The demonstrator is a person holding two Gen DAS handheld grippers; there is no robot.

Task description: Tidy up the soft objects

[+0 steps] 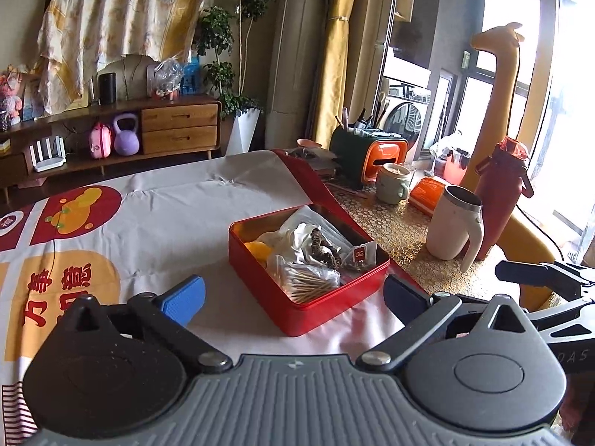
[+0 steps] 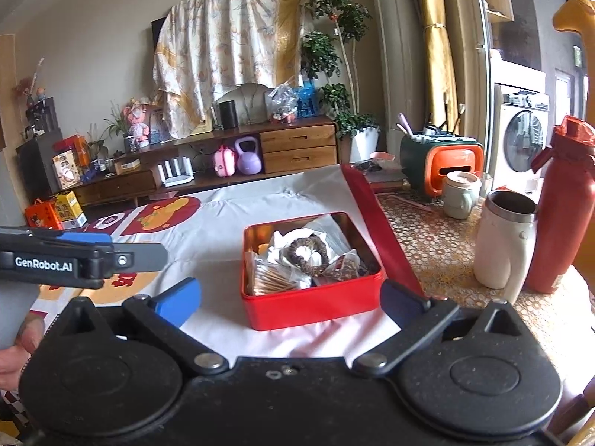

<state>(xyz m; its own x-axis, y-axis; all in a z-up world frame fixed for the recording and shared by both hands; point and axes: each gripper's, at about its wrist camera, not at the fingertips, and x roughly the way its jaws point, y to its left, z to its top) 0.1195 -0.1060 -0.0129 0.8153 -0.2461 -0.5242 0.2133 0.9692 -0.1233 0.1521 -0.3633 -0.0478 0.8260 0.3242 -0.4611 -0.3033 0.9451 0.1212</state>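
Left tongs (image 1: pixel 293 293) and right tongs (image 2: pixel 290 297) both spread wide, empty, held low and just short of the red tin (image 2: pixel 316 304), likely lined up for a reach in. Tin on the desk cloth (image 2: pixel 230 215), lidless, holding scrunchie (image 2: pixel 306 254), tissue (image 1: pixel 301 234), bagged swabs (image 1: pixel 305 278).

The left gripper (image 1: pixel 293 299) and right gripper (image 2: pixel 292 301) hovered side by side (both spread wide, holding nothing).

"GenRobot.AI" in white on black body of left gripper (image 2: pixel 83 256), large red Chinese characters, partly hidden, printed on white tablecloth (image 1: pixel 167 223), "DAS" letters on right gripper (image 1: pixel 543 278) frame
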